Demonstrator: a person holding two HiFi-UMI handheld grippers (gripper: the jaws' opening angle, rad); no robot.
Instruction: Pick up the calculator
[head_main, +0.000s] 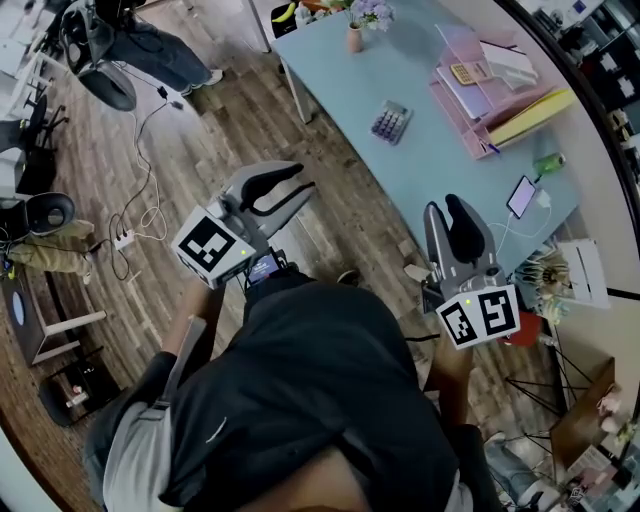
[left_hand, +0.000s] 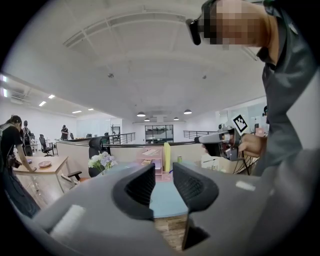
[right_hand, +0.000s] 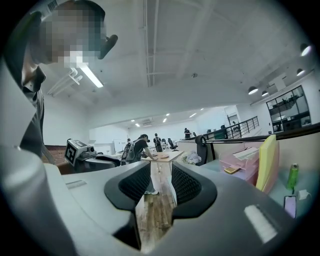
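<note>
Dark jacket (head_main: 300, 390) filled the bottom of the head view, with both tools held out in front of it. The left gripper (head_main: 305, 180) hung over the wood floor (head_main: 220, 110), short of the table (head_main: 430, 160). In its own view the left gripper (left_hand: 163, 175) had its 2 jaws a little apart with nothing between them. The right gripper (head_main: 443, 207) was by the table's near edge, and in its own view the right gripper (right_hand: 161, 172) also showed its jaws slightly parted and empty.

Beyond both tools, the calculator (head_main: 390, 122) lay flat on bare pale-blue tabletop, apart from either gripper and untouched. A phone (head_main: 521, 196) lay near the table's right end, with a green bottle (head_main: 548, 163) just past it. Farther along stood stacked pink trays (head_main: 470, 110), with a yellow folder (head_main: 535, 112) beside them and a small yellow calculator (head_main: 462, 72) on top. At the far end stood a vase (head_main: 354, 38) of flowers.
</note>
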